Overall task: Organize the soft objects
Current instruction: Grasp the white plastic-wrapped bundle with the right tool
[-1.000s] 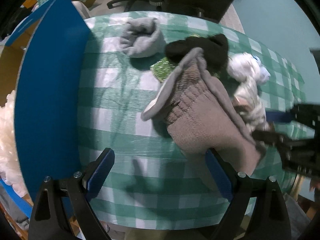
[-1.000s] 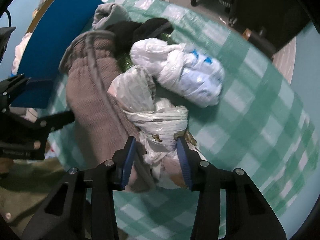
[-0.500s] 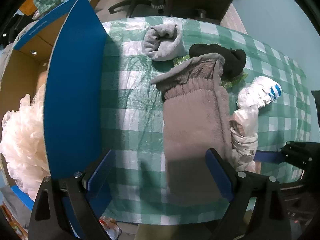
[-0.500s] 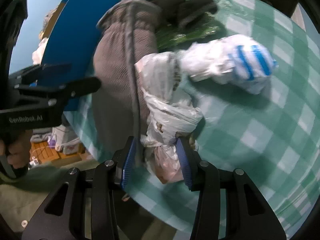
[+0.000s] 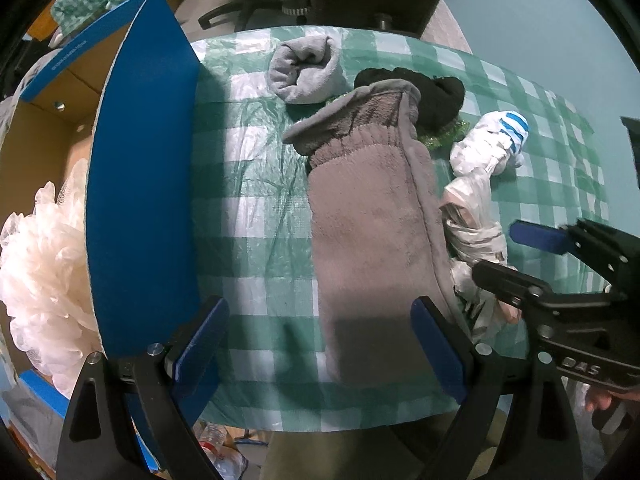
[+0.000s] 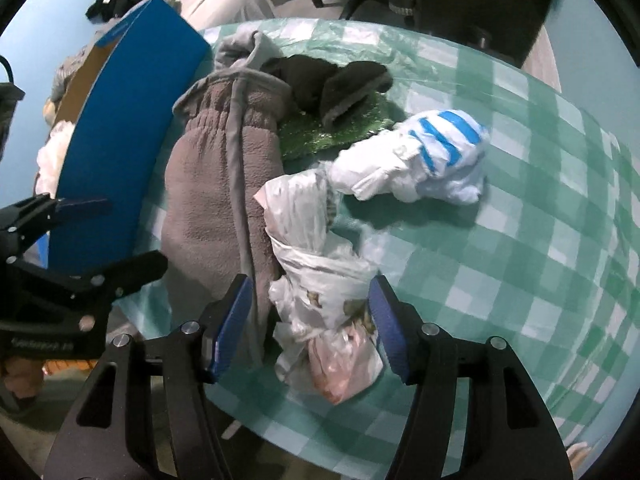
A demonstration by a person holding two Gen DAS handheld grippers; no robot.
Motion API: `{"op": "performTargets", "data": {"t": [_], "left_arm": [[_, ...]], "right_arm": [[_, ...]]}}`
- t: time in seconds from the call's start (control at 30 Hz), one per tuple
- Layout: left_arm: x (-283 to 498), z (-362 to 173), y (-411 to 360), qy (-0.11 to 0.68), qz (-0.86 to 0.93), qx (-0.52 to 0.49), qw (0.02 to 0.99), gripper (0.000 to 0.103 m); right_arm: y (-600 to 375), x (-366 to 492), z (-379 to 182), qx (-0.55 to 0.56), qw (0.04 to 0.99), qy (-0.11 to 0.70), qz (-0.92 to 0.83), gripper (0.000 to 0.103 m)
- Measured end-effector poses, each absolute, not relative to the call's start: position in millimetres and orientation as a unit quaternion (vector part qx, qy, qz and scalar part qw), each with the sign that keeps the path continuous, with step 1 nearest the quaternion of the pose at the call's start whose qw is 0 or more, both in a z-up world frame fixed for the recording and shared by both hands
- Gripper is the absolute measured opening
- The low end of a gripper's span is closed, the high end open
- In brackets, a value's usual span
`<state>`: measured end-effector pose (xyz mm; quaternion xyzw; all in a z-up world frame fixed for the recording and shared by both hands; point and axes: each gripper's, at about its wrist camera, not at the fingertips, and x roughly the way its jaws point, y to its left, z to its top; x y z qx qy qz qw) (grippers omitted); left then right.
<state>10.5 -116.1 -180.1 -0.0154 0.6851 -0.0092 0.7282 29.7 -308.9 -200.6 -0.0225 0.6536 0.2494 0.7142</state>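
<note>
Right wrist view: green-checked plastic-covered surface (image 6: 500, 240) carries a long grey-brown fleece mitten (image 6: 216, 184) at nine o'clock of the knotted white plastic bag bundle (image 6: 324, 292), which lies unpinched between the right hand-held gripper (image 6: 310, 326), its jaws just opening, while the left hand-held gripper (image 5: 320, 344) gapes wide, empty.

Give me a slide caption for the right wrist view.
Right gripper, jaws just opened, straddles a knotted plastic bag bundle beside a grey fleece mitten on the green checked tablecloth.
</note>
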Motion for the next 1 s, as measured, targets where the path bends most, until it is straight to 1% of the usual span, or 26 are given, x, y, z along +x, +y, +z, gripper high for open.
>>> {"op": "performTargets", "data": {"t": [0.2,0.27,0.3,0.37,0.57,0.73,1.0], "left_arm": [[11.5,-179.2,-114.7,0.684,-0.009,-0.019,0.729,0.093],[11.2,-178.7,-114.5,0.684,-0.007,-0.025,0.729,0.093],[11.8,-178.5,-114.3,0.683,-0.005,-0.026,0.73,0.093],[12.9,-178.2,-115.2,0.68,0.0,-0.028,0.732,0.093],[18.2,-179.9,-121.8,0.685,0.003,-0.044,0.728,0.093],[26.6,-183.1,-134.6,0.688,0.005,-0.056,0.724,0.093],[41.1,-205.0,-143.8,0.694,0.034,-0.111,0.71,0.093]], "right_arm": [[-294.4,29.9,-216.5,-0.053,0.717,0.652,0.241,0.061],[-293.0,32.4,-221.4,-0.056,0.713,0.657,0.237,0.049],[-292.4,32.7,-222.4,-0.056,0.713,0.658,0.238,0.048],[-294.2,33.1,-221.6,-0.052,0.715,0.656,0.238,0.044],[-319.9,25.1,-208.6,-0.025,0.72,0.652,0.239,0.042],[-338.8,15.0,-197.4,-0.026,0.724,0.645,0.243,0.042],[-360.5,11.7,-193.3,-0.03,0.728,0.644,0.235,0.042]]}}
